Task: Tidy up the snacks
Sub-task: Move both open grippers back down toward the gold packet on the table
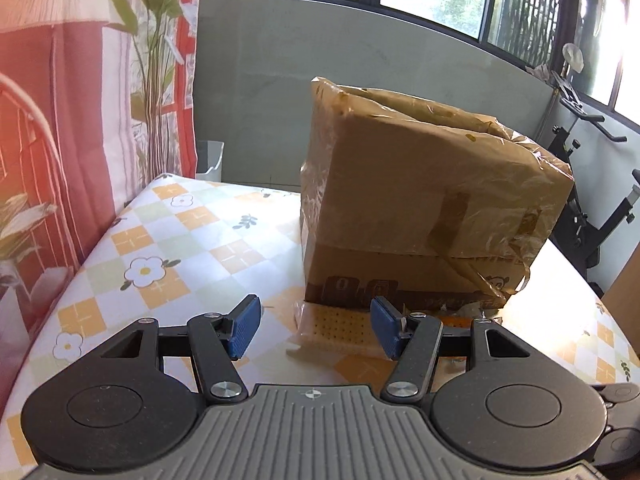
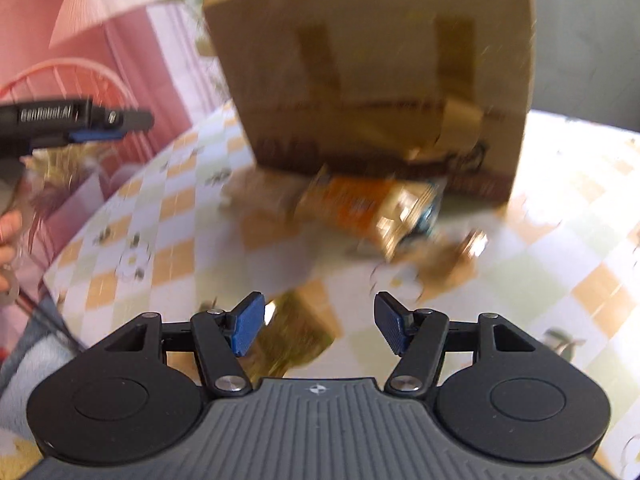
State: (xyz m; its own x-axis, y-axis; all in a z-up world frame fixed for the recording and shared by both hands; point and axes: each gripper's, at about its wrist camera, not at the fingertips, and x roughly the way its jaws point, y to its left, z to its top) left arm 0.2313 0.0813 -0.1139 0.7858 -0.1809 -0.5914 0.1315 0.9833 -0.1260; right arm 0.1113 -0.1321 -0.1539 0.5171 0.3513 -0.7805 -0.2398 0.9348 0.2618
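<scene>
Left gripper (image 1: 316, 330) and right gripper (image 2: 320, 330) hover with jaws apart, empty. Just beyond, cracker packet (image 1: 340, 326) and orange snack bag (image 2: 360, 208) lie against the cardboard box's (image 1: 420, 200) foot on the table (image 1: 180, 248), likely awaiting sorting.

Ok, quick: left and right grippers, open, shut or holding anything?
Left gripper: open, holding nothing.
Right gripper: open, holding nothing.
</scene>
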